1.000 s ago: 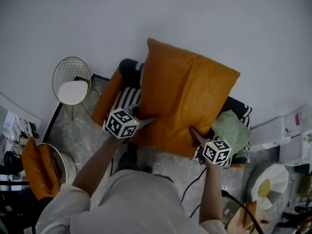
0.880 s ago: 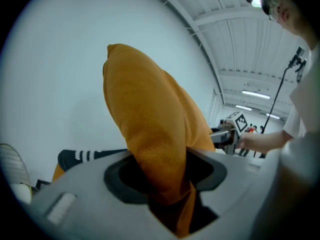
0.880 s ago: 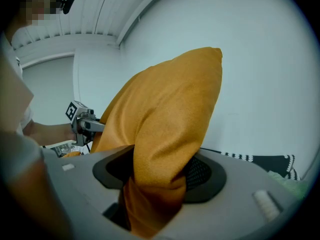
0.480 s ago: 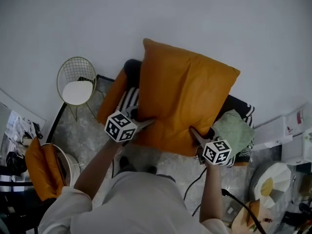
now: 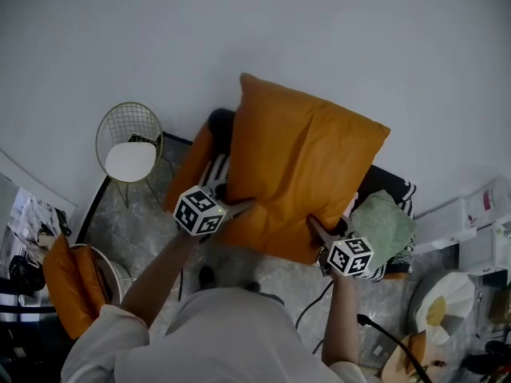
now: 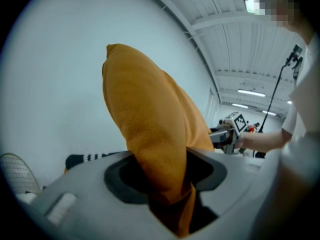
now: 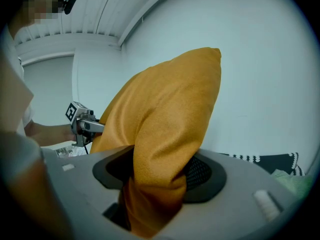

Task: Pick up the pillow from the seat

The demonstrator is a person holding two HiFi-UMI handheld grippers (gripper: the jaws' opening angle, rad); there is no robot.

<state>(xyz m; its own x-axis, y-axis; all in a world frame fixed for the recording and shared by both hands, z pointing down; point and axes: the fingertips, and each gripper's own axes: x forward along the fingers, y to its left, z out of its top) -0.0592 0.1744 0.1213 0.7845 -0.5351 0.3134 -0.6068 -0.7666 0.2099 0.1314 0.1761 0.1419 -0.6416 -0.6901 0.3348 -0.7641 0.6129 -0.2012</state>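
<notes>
Nearest the person, the left gripper (image 5: 238, 207) and the right gripper (image 5: 314, 224) each pinch a lower corner of the orange pillow (image 5: 299, 170), their jaws clamped on bunched fabric. The pillow is held upright over the seat (image 5: 210, 166). A green cloth (image 5: 385, 224) lies on the seat's right side, and a wire chair (image 5: 128, 138) stands farther left.

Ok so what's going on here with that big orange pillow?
A person is holding the orange pillow up with a gripper in each hand. The left gripper is clamped on its lower left edge and the right gripper on its lower right corner. The pillow stands upright in front of the white wall and appears lifted off the striped seat. A green cloth lies on the seat's right side.
</notes>
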